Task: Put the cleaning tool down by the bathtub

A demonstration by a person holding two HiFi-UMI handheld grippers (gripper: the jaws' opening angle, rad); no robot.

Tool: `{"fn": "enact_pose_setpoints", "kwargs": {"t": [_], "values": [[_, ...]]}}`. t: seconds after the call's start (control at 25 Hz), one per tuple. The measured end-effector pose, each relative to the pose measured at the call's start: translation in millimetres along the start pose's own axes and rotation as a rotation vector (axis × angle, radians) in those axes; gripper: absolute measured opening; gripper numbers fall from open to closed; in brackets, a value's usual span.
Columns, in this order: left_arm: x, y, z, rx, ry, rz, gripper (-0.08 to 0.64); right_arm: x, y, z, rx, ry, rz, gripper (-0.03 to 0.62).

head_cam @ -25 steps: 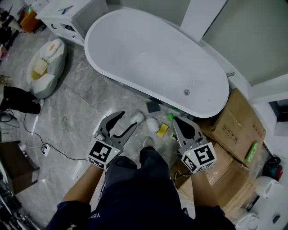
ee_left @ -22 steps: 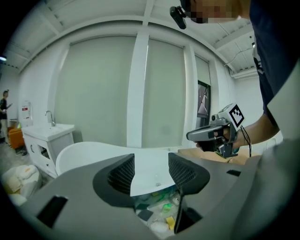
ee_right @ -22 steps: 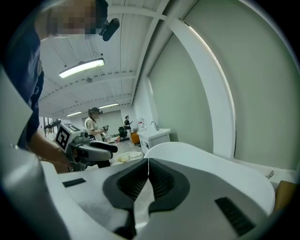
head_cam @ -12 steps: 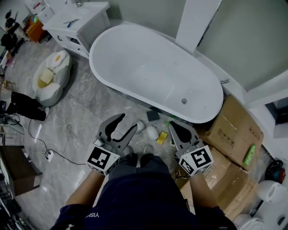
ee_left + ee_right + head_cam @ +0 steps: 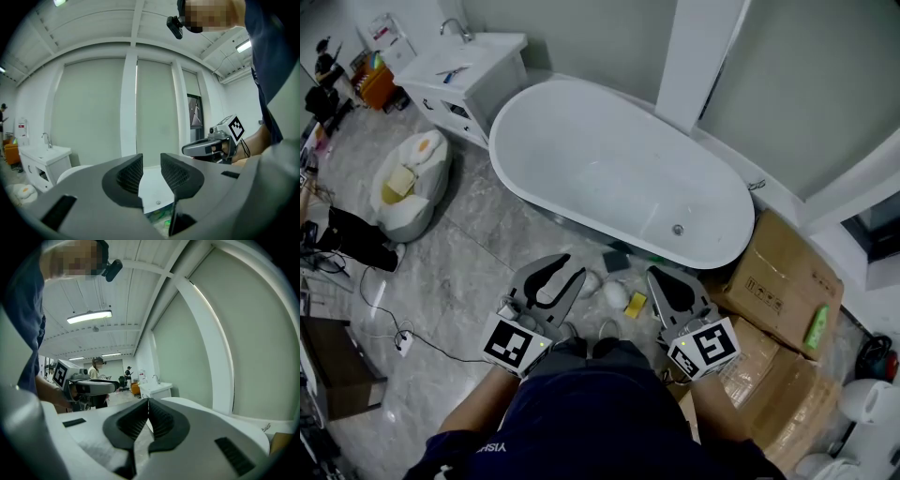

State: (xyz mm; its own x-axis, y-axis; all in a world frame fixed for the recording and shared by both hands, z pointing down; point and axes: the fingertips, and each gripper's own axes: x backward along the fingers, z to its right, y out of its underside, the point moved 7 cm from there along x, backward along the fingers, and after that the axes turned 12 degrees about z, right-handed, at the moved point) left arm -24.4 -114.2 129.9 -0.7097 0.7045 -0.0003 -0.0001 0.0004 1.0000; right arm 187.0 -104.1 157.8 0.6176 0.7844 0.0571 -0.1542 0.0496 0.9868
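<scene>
1. One white oval bathtub (image 5: 619, 169) fills the middle of the head view. It stands on a grey marbled floor (image 5: 478, 248) beside a pale wall.
2. Brown cardboard boxes (image 5: 783, 277) lie at the tub's right end. The printed symbols on the top one are too small to read.
3. Both of the person's forearms reach forward, low and side by side, in a dark blue garment (image 5: 600, 412). White letters on it start "YISI", and the rest runs out of view.
4. On the left, the grey two-jaw left gripper (image 5: 575, 265) points at the tub's near side. Its cube shows a black-and-white square marker facing up. The jaws are closing with a narrow gap left and nothing between them.
5. Beside it, the grey right gripper (image 5: 650, 272) points the same way, its marker cube also facing up. Its jaws are pressed together on nothing.
6. Two white rounded cleaning tools (image 5: 614, 293) lie on the floor just beside the tub's base, between the gripper tips. A dark grey square sponge (image 5: 616, 260) and a small yellow sponge (image 5: 636, 305) lie near them. Neither gripper touches any of these.
</scene>
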Motion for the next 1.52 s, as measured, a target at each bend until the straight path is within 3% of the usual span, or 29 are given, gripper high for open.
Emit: {"fn": "enact_pose_setpoints", "kwargs": {"t": [0.44,1.52], "values": [[-2.6,-14.8,8.9,-0.014,0.001,0.048,0.065,9.0,-17.7,-4.3,0.026,-0.006,0.027,0.005],[-20.2,-19.8,-9.4,0.002,0.037,0.056,0.032,-14.0,-27.6,-4.7,0.045,-0.016,0.014,0.002]]}}
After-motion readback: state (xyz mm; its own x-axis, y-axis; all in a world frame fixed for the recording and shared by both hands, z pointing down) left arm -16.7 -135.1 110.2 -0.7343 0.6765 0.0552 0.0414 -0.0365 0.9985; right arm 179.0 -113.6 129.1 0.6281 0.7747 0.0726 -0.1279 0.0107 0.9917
